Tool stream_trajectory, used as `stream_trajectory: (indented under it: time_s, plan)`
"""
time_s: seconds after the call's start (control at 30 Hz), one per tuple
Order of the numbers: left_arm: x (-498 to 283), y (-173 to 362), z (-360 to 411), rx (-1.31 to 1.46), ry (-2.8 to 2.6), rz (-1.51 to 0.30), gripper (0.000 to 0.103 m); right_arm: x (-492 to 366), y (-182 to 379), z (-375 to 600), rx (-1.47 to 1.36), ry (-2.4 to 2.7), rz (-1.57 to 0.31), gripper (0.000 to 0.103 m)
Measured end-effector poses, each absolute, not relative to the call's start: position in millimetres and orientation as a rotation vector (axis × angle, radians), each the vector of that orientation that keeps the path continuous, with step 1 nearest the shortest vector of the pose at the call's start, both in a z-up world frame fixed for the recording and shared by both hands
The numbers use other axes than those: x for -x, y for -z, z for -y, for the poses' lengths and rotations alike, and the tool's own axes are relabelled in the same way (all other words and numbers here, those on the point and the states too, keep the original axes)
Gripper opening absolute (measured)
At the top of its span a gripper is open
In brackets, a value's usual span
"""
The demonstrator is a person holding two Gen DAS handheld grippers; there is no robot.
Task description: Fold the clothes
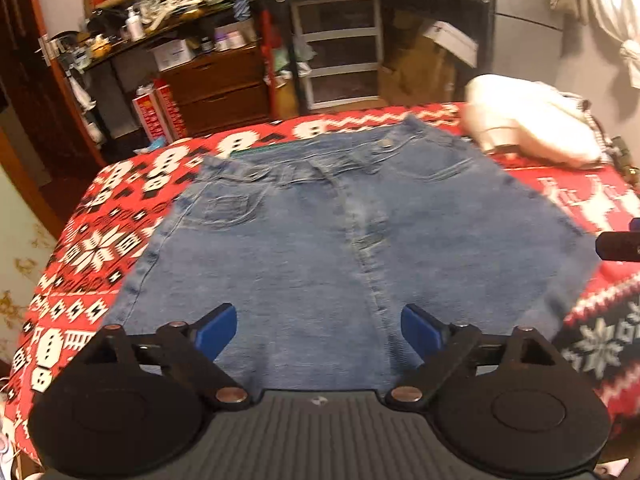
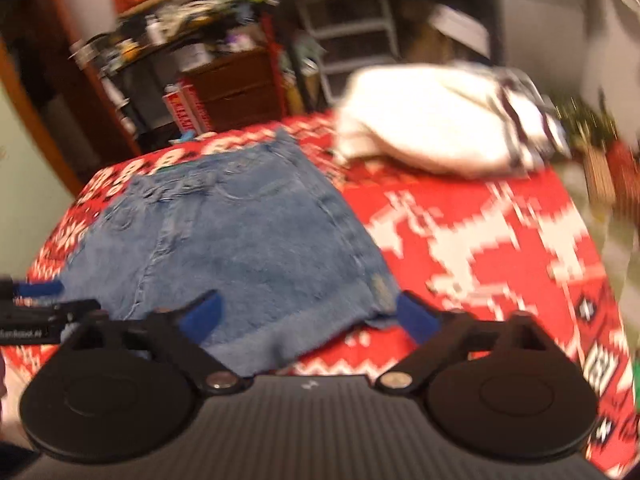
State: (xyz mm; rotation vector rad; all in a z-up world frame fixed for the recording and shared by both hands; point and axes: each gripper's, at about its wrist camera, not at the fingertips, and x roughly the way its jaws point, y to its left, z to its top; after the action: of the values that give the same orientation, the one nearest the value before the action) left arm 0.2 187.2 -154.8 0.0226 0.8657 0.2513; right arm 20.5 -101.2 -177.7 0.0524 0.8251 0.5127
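Nearest, both grippers stand with jaws spread wide and nothing clamped. The left gripper [image 1: 318,330] hangs over the near part of the jeans [image 1: 340,248], its blue pads clear of the denim. The right gripper [image 2: 308,320] hovers above the jeans' [image 2: 240,232] near right corner, holding nothing; the view is blurred. The jeans lie flat, waistband at the far end, on a surface under a red patterned cloth [image 1: 104,216]. Farther right on the cloth sits a white bundle [image 2: 432,128], apart from the jeans.
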Motion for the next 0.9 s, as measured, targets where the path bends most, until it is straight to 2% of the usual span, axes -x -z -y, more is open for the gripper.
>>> stream_trajectory:
  time_s: [0.03, 0.13, 0.4, 0.43, 0.47, 0.9]
  plan:
    - [0, 158, -192, -0.016, -0.26, -0.87, 0.095, -19, 176, 93, -0.027, -0.52, -0.821, 0.102]
    - [-2, 173, -204, 0.003, -0.274, -0.909, 0.096, -18, 182, 65, 0.055, -0.533, -0.813, 0.103]
    - [-4, 210, -214, 0.023, -0.273, -0.998, 0.097, -30, 230, 15, 0.247, -0.538, -0.875, 0.103]
    - [-3, 213, -216, 0.035, -0.277, -1.001, 0.102, -29, 233, 14, 0.254, -0.535, -0.874, 0.103]
    - [-2, 215, -219, 0.045, -0.285, -0.998, 0.103, -28, 236, 14, 0.255, -0.531, -0.869, 0.103]
    - [4, 220, -229, 0.097, -0.236, -0.955, 0.103, -17, 246, 21, 0.242, -0.536, -0.804, 0.103]
